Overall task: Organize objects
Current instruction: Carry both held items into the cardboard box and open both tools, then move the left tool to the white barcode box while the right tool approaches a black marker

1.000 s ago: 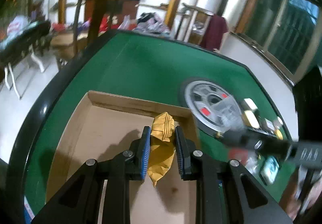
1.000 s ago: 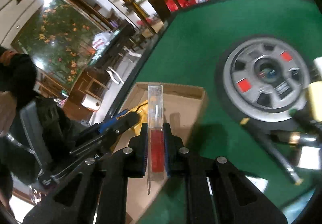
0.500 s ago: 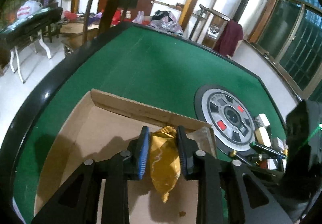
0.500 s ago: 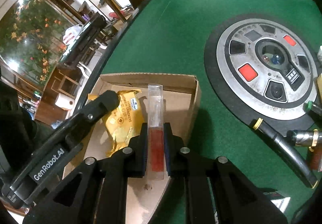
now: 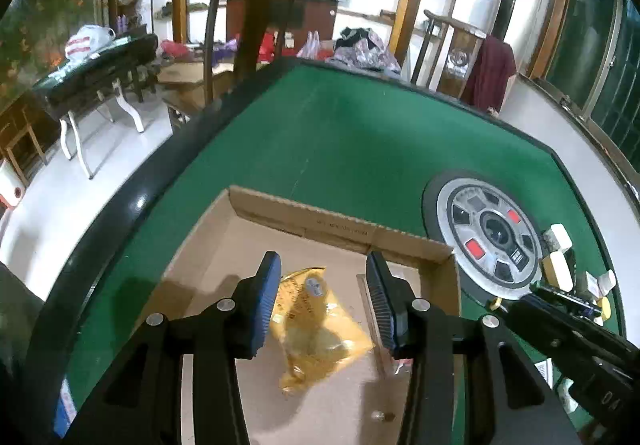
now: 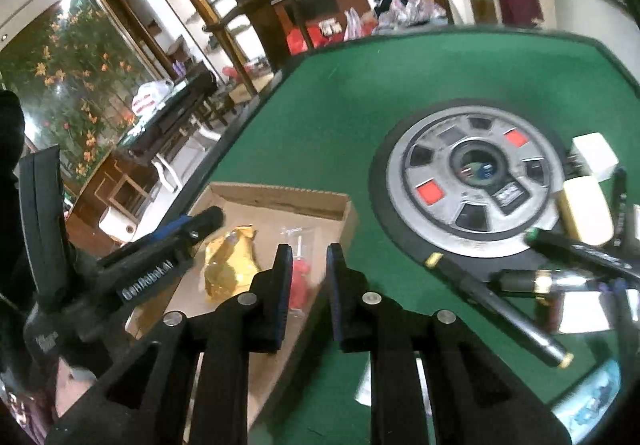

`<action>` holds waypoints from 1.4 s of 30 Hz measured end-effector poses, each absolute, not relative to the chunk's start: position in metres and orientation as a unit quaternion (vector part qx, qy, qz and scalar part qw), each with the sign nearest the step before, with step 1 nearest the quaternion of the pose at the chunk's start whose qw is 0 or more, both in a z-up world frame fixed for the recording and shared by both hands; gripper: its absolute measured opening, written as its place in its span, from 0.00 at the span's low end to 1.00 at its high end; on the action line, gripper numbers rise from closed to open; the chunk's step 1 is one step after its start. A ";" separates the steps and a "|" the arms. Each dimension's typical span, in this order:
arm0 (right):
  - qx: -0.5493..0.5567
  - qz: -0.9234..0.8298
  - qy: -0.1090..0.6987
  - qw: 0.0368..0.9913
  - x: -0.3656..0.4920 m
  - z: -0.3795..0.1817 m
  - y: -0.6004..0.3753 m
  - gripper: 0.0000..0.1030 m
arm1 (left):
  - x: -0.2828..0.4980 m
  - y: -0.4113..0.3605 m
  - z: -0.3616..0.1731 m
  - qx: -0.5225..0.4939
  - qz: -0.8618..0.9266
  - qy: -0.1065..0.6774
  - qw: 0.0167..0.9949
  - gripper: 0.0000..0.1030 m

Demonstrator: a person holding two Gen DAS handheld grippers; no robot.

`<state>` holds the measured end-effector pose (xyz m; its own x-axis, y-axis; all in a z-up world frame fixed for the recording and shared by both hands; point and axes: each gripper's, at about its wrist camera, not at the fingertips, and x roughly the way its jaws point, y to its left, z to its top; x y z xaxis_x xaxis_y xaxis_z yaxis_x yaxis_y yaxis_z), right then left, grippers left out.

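In the left wrist view the left gripper [image 5: 322,297] stands wide open and holds nothing. Directly below the gap, a little toward five o'clock, a yellow packet [image 5: 316,329] lies flat on the floor of a shallow cardboard box [image 5: 340,223], its long axis running from eleven to five o'clock. Just past the right-hand finger, a clear tube [image 5: 370,309] lies alongside the packet, mostly hidden by that finger.

In the right wrist view the right gripper [image 6: 306,277] is parted by a narrow gap and grips nothing. The clear tube [image 6: 298,273], red in its lower part, lies in the box [image 6: 280,201] straight ahead at twelve o'clock, its long axis pointing away along the fingers. The packet [image 6: 228,265] lies beside it at ten o'clock, with the left gripper [image 6: 176,241] over the box's left side.

With both pieces down in the box, the next items to sort appear to be those loose on the green table [image 6: 320,117]. A dark pen [image 6: 504,309] lies at three o'clock from the right gripper, running from ten to four o'clock, with more pens and two pale blocks [image 6: 584,209] beyond it by the round metal dial [image 6: 472,185]. The right gripper is plainly nearer this cluster, so it is likely the one to turn right; it would need to rotate to close across the pen rather than along it.
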<state>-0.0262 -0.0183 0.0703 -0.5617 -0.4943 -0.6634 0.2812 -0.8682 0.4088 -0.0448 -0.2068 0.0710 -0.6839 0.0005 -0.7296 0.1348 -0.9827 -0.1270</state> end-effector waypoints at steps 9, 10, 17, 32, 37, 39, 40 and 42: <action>0.357 -0.908 -0.146 0.165 0.009 0.088 0.062 0.24 | -0.008 -0.197 0.103 0.354 -0.929 0.107 0.032 0.43; 0.349 -0.913 -0.144 0.157 0.012 0.090 0.072 0.24 | -0.006 -0.195 0.105 0.351 -0.930 0.109 0.030 0.43; 0.328 -0.916 -0.183 0.139 0.019 0.092 0.123 0.31 | 0.004 -0.179 0.112 0.342 -0.932 0.122 0.011 0.43; 0.337 -0.920 -0.173 0.104 0.022 0.090 0.144 0.31 | 0.035 -0.129 0.121 0.316 -0.941 0.106 -0.058 0.43; 0.346 -0.926 -0.143 0.057 0.043 0.092 0.170 0.32 | 0.051 -0.113 0.115 0.316 -0.939 0.105 -0.088 0.48; 0.359 -0.924 -0.128 0.022 0.050 0.091 0.186 0.41 | 0.054 -0.108 0.112 0.318 -0.937 0.108 -0.100 0.48; 0.367 -0.922 -0.122 0.000 0.054 0.088 0.196 0.45 | 0.056 -0.105 0.109 0.319 -0.936 0.109 -0.105 0.48; 0.377 -0.918 -0.121 -0.031 0.061 0.080 0.215 0.46 | 0.057 -0.098 0.104 0.322 -0.933 0.111 -0.113 0.48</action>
